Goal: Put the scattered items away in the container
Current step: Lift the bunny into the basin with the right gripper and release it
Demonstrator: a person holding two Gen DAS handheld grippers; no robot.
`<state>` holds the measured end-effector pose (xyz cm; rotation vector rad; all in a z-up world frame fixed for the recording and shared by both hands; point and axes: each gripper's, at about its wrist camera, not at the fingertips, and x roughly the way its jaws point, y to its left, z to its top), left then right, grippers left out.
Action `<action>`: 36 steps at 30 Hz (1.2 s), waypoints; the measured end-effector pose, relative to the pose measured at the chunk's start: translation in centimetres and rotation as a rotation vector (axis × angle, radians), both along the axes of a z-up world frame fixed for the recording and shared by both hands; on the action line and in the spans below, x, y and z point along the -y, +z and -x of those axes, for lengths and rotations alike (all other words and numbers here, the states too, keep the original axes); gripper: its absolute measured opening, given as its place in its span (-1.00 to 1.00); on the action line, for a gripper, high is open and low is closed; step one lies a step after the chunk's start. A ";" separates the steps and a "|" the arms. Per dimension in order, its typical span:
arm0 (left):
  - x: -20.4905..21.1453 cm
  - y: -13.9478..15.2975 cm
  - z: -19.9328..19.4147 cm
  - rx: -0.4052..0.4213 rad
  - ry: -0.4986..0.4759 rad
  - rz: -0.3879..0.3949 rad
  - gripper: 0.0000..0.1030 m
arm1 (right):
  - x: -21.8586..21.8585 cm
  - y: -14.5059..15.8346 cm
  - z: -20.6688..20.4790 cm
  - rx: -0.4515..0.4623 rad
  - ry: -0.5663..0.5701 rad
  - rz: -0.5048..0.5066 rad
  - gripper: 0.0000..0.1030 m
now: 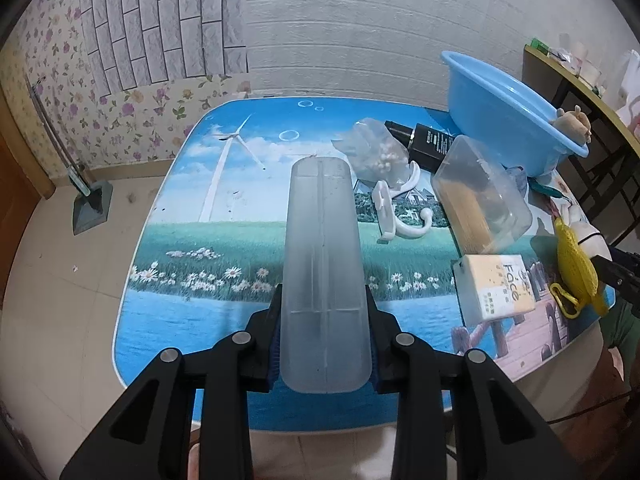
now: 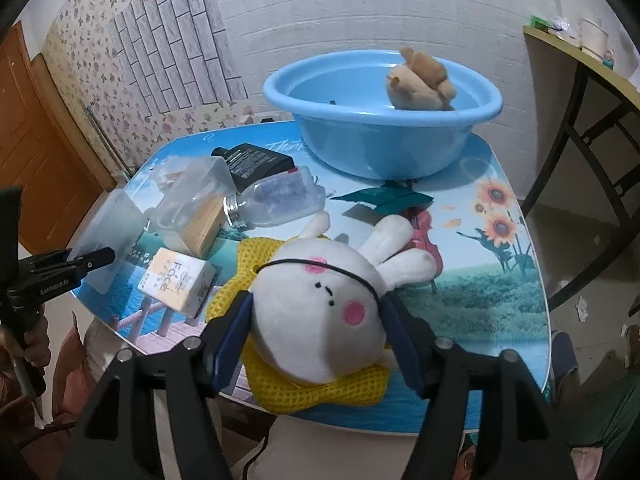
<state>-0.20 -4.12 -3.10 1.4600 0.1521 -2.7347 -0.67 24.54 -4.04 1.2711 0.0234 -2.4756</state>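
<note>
My left gripper [image 1: 325, 332] is shut on a long frosted plastic case [image 1: 323, 264] and holds it above the table's near edge. My right gripper [image 2: 318, 332] has its jaws around the head of a white plush rabbit [image 2: 320, 312] that lies on a yellow mesh pouch [image 2: 264, 256]. The blue basin [image 2: 380, 140] stands at the back of the table with a brown plush toy [image 2: 420, 80] inside. The basin also shows in the left wrist view [image 1: 500, 120] at the far right.
On the table lie a clear box of wooden sticks [image 1: 480, 196], a "Face" tissue pack [image 1: 496, 288], a white hook [image 1: 400, 208], a black bottle [image 1: 432, 140], a clear bag [image 1: 372, 148] and a clear bottle [image 2: 276, 200]. A side table [image 2: 580, 64] stands at right.
</note>
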 end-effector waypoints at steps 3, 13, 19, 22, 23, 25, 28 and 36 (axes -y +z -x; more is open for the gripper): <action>0.0 -0.5 0.4 0.003 0.005 0.004 -0.40 | 0.6 -0.1 0.1 -0.011 0.013 -0.029 0.37; 0.0 -0.2 0.3 -0.039 0.003 0.001 -0.41 | -0.3 0.4 0.1 -0.011 0.010 0.019 0.16; 0.3 3.1 -0.6 -0.098 -0.001 -0.034 -0.41 | -1.1 3.4 -1.6 -0.068 0.062 0.045 0.16; -0.2 4.6 -0.6 -0.117 -0.010 -0.031 -0.41 | -1.3 4.8 -2.1 -0.098 0.064 0.056 0.16; -0.5 5.0 -0.5 -0.120 -0.017 -0.033 -0.41 | -1.4 5.2 -2.2 -0.110 0.064 0.069 0.16; -1.2 5.6 -0.2 -0.122 -0.035 -0.039 -0.41 | -1.6 6.2 -2.1 -0.138 0.059 0.083 0.16; -2.4 6.4 0.6 -0.126 -0.065 -0.044 -0.41 | -2.2 7.0 -1.6 -0.166 0.042 0.090 0.16; -6.6 8.8 4.1 -0.153 -0.160 -0.046 -0.41 | -3.9 8.2 1.1 -0.218 -0.026 0.078 0.15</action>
